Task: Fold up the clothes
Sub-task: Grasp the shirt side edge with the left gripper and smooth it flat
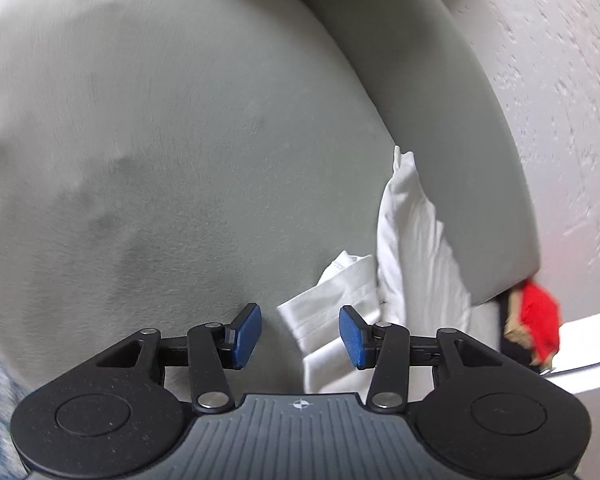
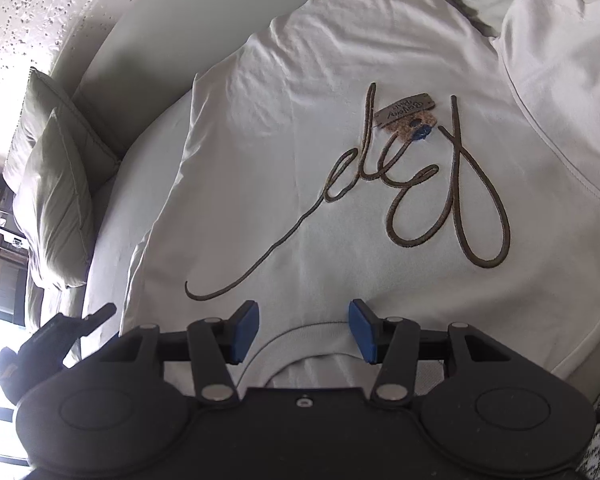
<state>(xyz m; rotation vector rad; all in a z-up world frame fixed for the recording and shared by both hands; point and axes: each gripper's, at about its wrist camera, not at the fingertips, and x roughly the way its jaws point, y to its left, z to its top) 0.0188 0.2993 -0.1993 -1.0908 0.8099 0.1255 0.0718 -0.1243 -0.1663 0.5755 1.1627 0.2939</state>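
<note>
A white sweatshirt (image 2: 340,208) with brown cursive lettering lies spread front-up on a grey sofa seat (image 2: 140,184). One sleeve (image 2: 560,60) is folded across at the upper right. My right gripper (image 2: 303,330) is open and empty, just above the neckline (image 2: 308,336). In the left wrist view, a white sleeve cuff (image 1: 332,300) lies on the sofa seat (image 1: 160,160) and runs up against the backrest. My left gripper (image 1: 300,336) is open and empty, with the cuff edge between and beyond its blue pads (image 1: 246,334).
Two grey cushions (image 2: 52,184) lean at the sofa's left end. The sofa backrest (image 1: 440,120) rises to the right, with a textured white wall (image 1: 560,60) behind. A red object (image 1: 540,324) sits past the sofa's end. A black device (image 2: 48,344) lies at the lower left.
</note>
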